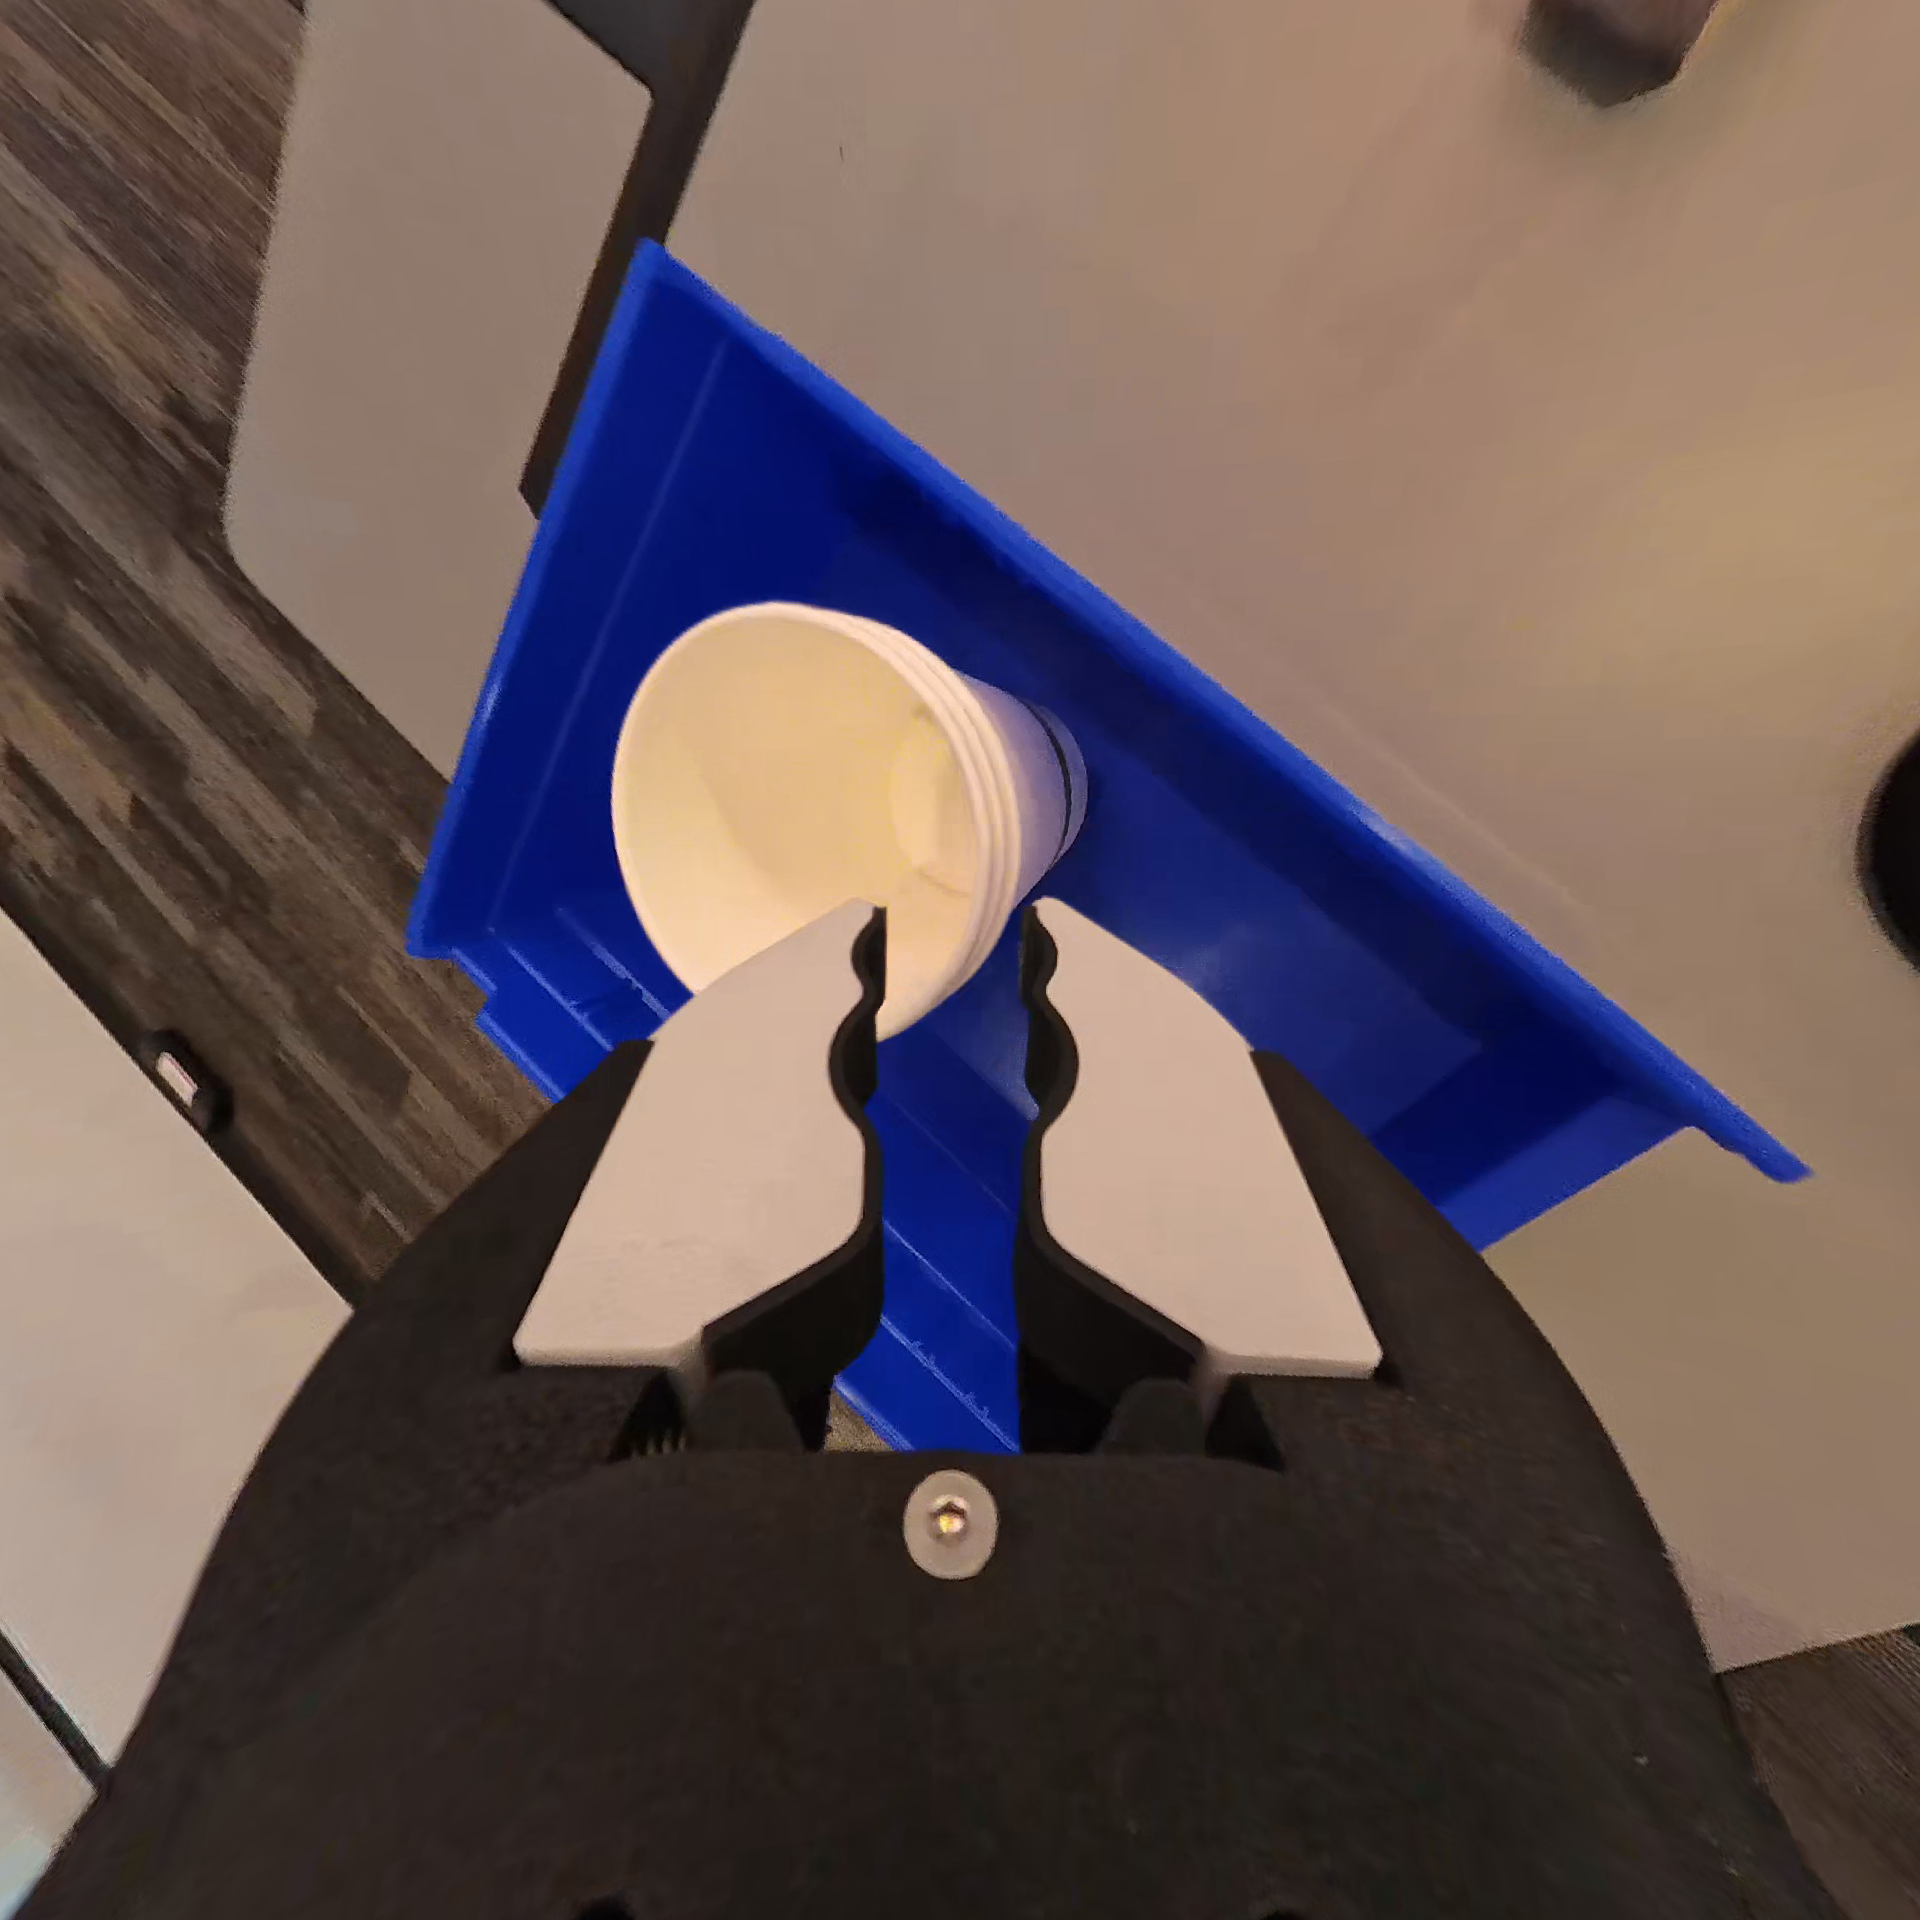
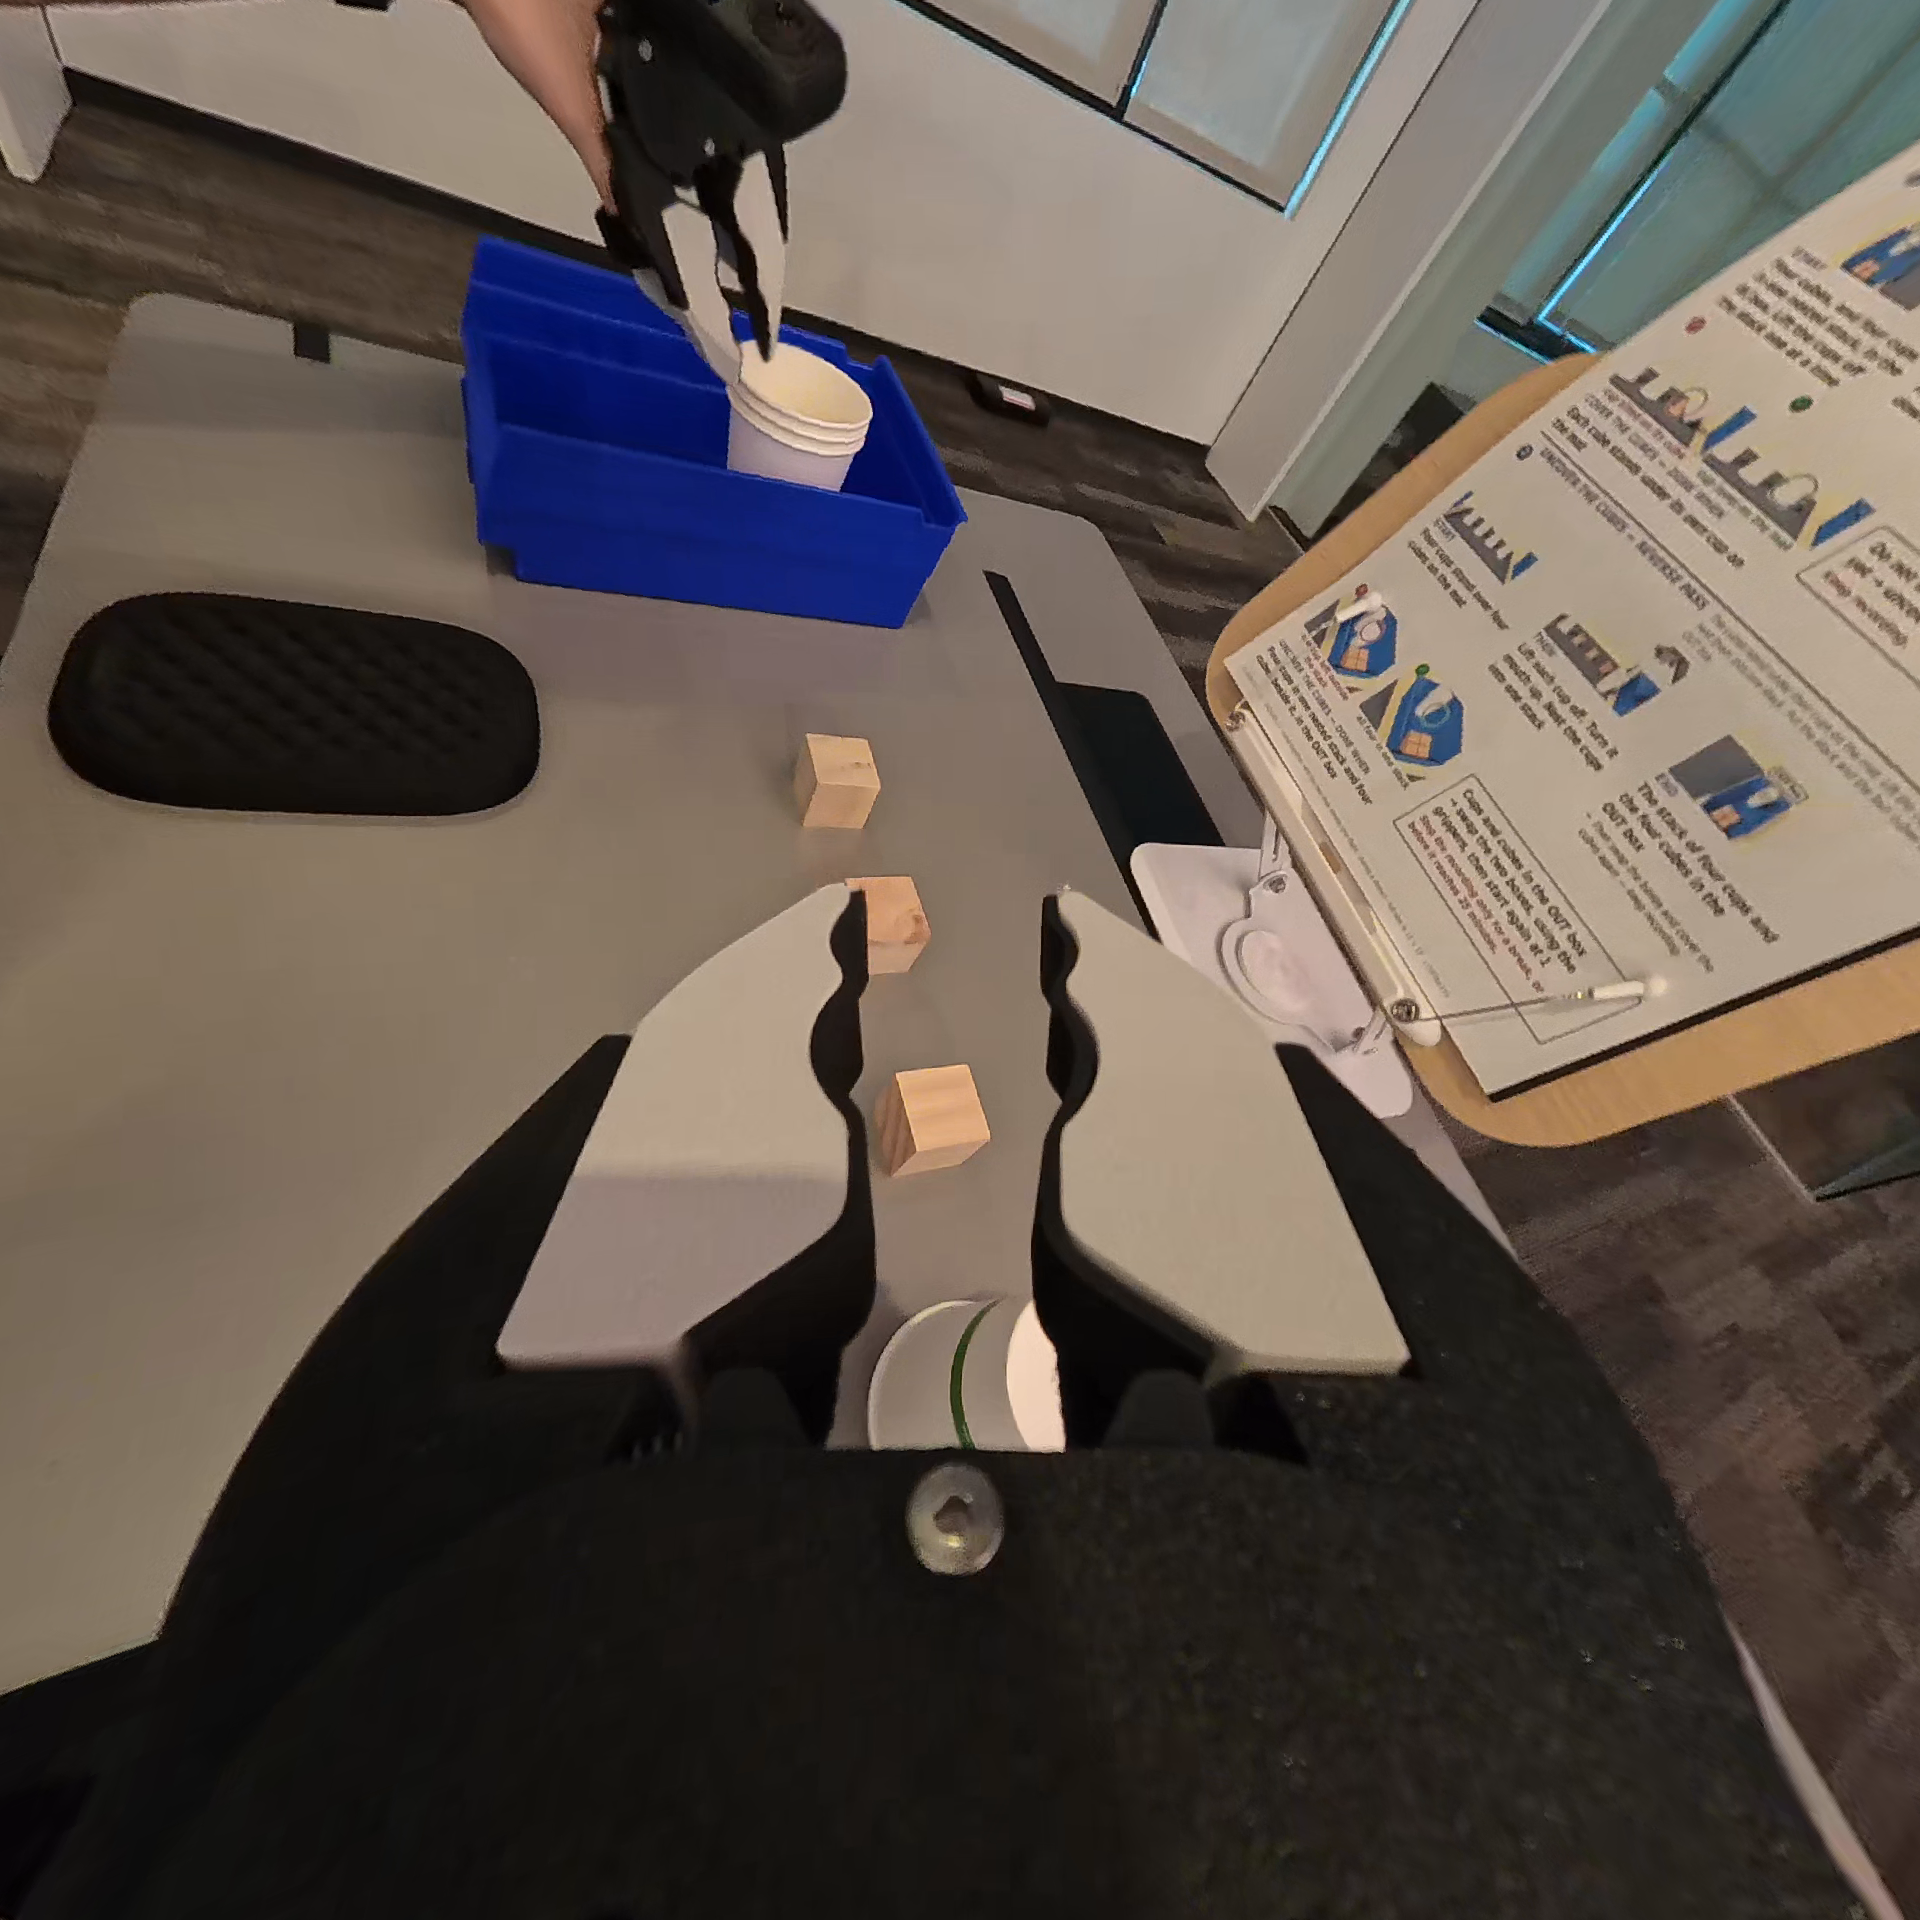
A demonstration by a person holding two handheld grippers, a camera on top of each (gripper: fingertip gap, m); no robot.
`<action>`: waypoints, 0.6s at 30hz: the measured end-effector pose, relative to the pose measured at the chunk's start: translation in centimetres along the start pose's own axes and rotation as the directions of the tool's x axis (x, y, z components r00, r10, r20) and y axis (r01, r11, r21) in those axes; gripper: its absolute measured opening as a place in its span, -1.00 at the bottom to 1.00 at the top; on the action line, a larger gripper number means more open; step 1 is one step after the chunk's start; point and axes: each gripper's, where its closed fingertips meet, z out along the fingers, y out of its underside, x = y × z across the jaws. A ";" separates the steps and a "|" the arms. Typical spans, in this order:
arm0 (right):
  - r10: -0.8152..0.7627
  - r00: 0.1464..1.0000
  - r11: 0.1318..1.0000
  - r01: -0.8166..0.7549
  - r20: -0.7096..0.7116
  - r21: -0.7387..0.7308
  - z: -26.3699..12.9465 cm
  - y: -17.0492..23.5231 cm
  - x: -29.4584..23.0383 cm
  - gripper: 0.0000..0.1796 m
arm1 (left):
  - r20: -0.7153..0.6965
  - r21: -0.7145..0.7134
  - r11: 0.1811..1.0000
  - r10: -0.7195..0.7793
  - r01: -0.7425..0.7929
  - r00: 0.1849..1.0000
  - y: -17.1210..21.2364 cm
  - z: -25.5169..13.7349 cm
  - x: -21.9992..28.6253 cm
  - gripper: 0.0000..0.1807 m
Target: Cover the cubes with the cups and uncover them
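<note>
On the left of the grey table (image 2: 312, 1039) a black padded rest (image 2: 291, 707) lies near the edge, with bare surface between it and the cubes. Behind it the blue bin (image 2: 717, 540) sits at the far edge – inside stands a nested stack of white cups (image 1: 831, 800), mouth up. The left gripper (image 1: 954, 920) reaches down to its rim, one finger inside the mouth, one outside, jaws narrowly apart; a firm clamp cannot be told. Three wooden cubes (image 2: 930, 1120) lie in a line toward the right edge, well apart. The right gripper (image 2: 951, 914) hovers above them, fingers apart and empty – a white cup (image 2: 956, 1371) with a green line sits below its base. Right of the table a tilted instruction board (image 2: 1621, 644) stands on a wooden stand; patterned carpet lies beyond
</note>
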 end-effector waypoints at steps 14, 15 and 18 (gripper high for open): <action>0.043 0.999 0.998 -0.042 0.013 -0.041 0.1 1.9 0.7 -0.67 | -0.149 -0.022 0.999 -0.051 0.048 0.988 -0.3 1.7 0.9 -0.94; 0.042 0.999 0.998 -0.041 0.014 -0.052 0.2 2.1 0.7 -0.67 | -0.154 -0.020 0.999 -0.052 0.050 0.987 -0.4 1.7 0.9 -0.95; 0.041 0.999 0.997 -0.039 0.022 -0.074 0.6 2.4 0.6 -0.67 | -0.177 -0.017 0.998 -0.066 0.064 0.982 -0.6 1.5 1.1 -0.95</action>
